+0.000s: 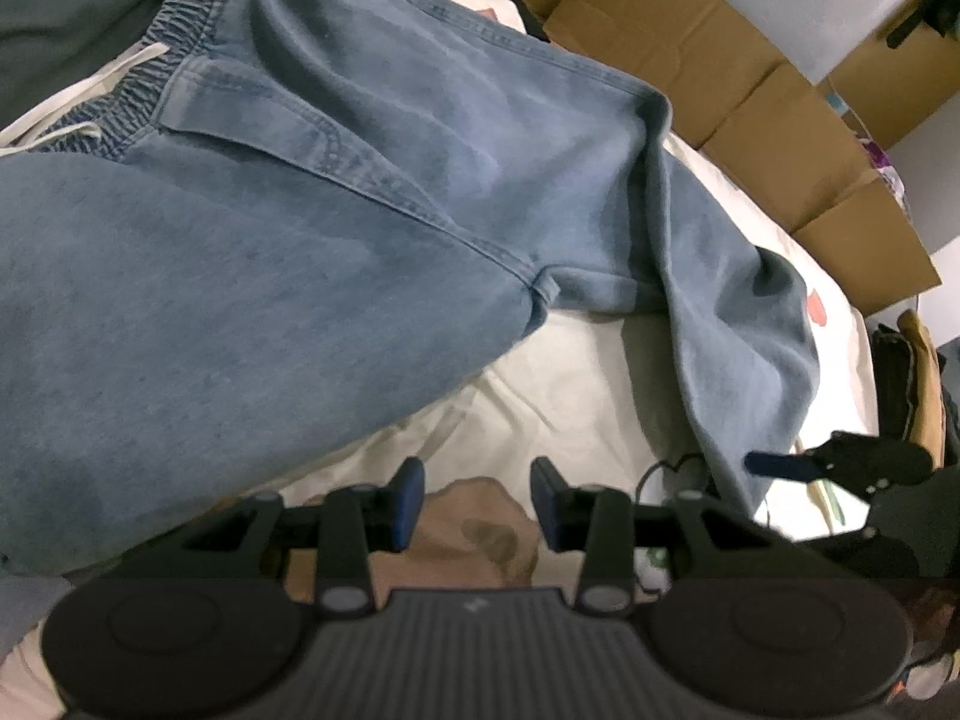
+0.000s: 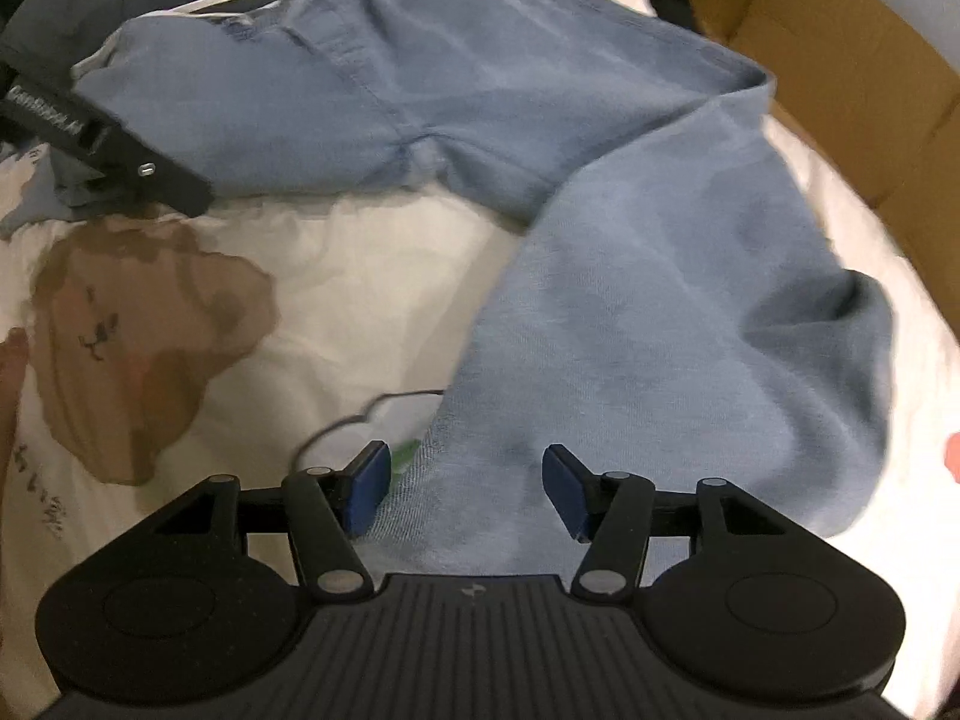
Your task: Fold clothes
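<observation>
Left wrist view: blue denim trousers (image 1: 336, 192) are spread across a cream printed bedsheet (image 1: 570, 396), elastic waistband with white drawstring (image 1: 72, 102) at upper left, legs splayed apart from the crotch seam. Left gripper (image 1: 477, 501) is held over bare sheet in the gap between the legs, pads parted wide, nothing between them. Likely staged low for a hem or inseam grab, but that is only a judgement. The right gripper is seen at the far right, by the end of the far leg. Cardboard boxes (image 1: 750, 90) are lined along the far bed edge, in front of a pale wall.

Right wrist view: right gripper (image 2: 465, 489) is set over the hem of one trouser leg (image 2: 660, 300), pads wide apart, cloth lying beneath the gap but not pinched. Placement suits gripping the hem to bring the leg across. That leg is bunched and curved, not laid flat. A brown map-like print (image 2: 144, 330) is seen on the sheet; view is motion-blurred. Trousers lie unfolded as seen.
</observation>
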The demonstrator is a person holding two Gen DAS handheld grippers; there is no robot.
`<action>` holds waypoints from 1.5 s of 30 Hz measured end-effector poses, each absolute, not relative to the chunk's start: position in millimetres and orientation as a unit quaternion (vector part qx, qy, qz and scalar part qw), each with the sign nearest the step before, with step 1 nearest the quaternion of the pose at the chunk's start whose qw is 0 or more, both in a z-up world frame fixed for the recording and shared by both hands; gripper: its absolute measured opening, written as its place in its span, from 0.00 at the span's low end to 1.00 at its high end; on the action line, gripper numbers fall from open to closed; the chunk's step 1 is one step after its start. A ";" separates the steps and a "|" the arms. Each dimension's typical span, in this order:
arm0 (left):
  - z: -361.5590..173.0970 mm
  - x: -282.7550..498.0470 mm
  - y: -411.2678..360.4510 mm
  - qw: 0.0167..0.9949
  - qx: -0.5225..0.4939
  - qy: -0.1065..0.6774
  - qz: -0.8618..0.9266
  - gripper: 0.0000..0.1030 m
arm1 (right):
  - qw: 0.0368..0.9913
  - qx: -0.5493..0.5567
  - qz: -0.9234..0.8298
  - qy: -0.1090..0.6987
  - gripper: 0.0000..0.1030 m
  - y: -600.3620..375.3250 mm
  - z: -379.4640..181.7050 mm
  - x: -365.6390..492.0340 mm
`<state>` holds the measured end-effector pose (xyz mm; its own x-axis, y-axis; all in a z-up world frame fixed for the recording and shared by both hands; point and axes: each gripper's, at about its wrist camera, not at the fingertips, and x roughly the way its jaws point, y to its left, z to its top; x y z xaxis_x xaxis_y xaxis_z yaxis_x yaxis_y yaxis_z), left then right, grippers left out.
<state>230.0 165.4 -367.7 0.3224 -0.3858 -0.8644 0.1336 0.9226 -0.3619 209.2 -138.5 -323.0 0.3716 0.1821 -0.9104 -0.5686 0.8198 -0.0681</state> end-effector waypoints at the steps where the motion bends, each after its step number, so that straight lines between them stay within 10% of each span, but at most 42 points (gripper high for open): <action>1: -367.9 230.0 165.6 0.805 -0.112 0.560 -0.161 0.41 | 0.806 -0.192 0.230 0.510 0.45 -142.1 -320.5 210.7; 9: -368.4 233.8 159.4 0.807 -0.107 0.560 -0.154 0.41 | 0.800 -0.187 0.224 0.525 0.06 -177.9 -309.1 223.5; 45: -366.8 237.7 141.9 0.810 -0.078 0.563 -0.143 0.41 | 0.844 -0.285 0.016 0.454 0.01 -386.7 -282.3 359.9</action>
